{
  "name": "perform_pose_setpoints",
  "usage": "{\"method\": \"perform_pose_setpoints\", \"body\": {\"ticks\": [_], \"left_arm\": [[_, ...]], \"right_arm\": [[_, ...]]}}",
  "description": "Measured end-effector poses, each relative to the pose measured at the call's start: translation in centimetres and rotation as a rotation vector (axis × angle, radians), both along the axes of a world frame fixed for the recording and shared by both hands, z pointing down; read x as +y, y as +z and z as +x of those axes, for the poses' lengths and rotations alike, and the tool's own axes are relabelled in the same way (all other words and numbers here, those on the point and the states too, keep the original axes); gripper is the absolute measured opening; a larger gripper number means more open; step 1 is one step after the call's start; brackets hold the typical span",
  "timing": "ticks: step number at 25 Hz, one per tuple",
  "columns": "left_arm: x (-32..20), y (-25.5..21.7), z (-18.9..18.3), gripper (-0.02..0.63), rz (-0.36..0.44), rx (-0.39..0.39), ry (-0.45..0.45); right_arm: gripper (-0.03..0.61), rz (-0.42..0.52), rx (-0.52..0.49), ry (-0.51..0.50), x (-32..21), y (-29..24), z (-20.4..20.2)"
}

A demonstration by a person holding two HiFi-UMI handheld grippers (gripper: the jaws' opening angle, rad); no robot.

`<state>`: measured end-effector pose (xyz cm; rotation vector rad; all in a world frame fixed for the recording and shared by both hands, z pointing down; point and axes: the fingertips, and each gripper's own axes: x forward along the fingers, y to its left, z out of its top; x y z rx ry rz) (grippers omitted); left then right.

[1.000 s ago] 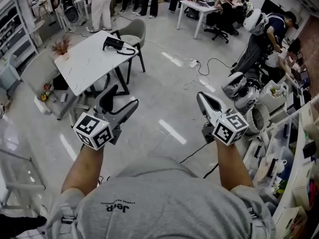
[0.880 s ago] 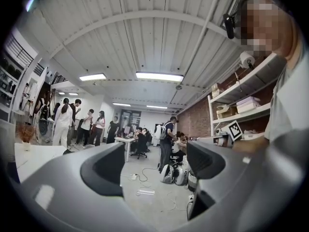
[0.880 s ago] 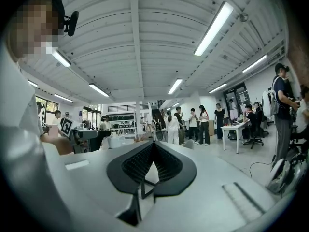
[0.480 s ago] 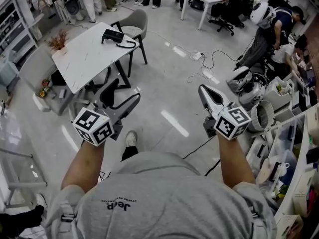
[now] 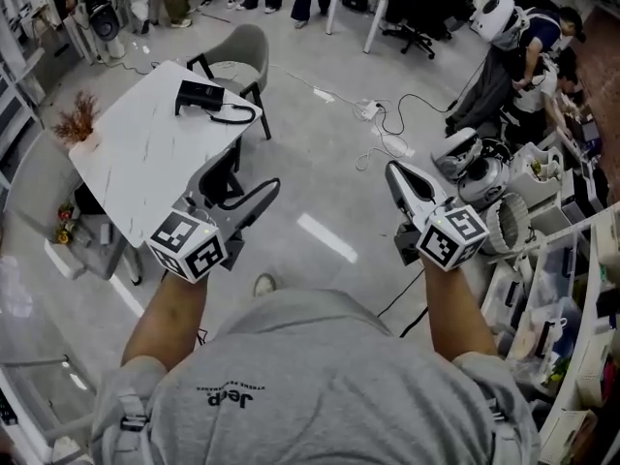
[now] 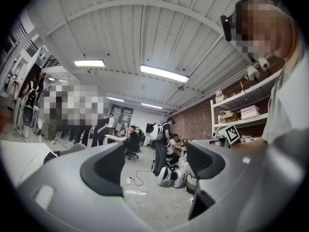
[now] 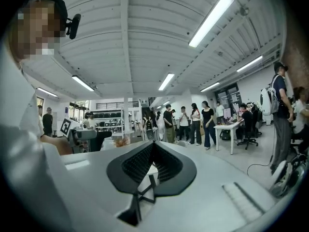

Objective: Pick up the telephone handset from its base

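Observation:
The black telephone [image 5: 199,95] rests on the far end of a white table [image 5: 145,153] at the upper left of the head view, its cord [image 5: 237,116] looping off to the right. Whether the handset lies on the base is too small to tell. My left gripper [image 5: 247,178] hovers in the air over the table's near right corner, well short of the phone, and is open. In the left gripper view [image 6: 154,163] its jaws stand wide apart with nothing between them. My right gripper [image 5: 393,169] is held over the floor to the right and is shut. In the right gripper view [image 7: 152,146] its pads meet and hold nothing.
A grey chair [image 5: 242,51] stands behind the table and a dried plant [image 5: 76,124] sits on its left edge. Cables and a power strip [image 5: 383,129] cross the floor. White robot parts [image 5: 465,163] and cluttered shelves [image 5: 581,289] line the right. People stand at the back.
The table and phone have come closer and shifted toward the middle as the person walks forward. Both grippers keep their pose, left open and right shut.

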<state>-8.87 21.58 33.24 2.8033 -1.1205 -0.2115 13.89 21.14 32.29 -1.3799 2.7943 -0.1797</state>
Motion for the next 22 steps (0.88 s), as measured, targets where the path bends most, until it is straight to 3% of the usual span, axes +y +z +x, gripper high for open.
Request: {"method": "perform_pose_setpoints", "body": {"ticks": [12,22], "left_arm": [[-16.9,-0.9,-9.5,0.433,-0.023,-0.017,0.046],[-26.7,0.7,-8.7,0.433,-0.051,-0.027,0.023]], "right_arm": [[0.005,-0.003,-0.026,0.049,-16.9,-1.3,-8.9],[0.005,-0.025,-0.016,0.007,-27.2,0.6,-7.8]]}}
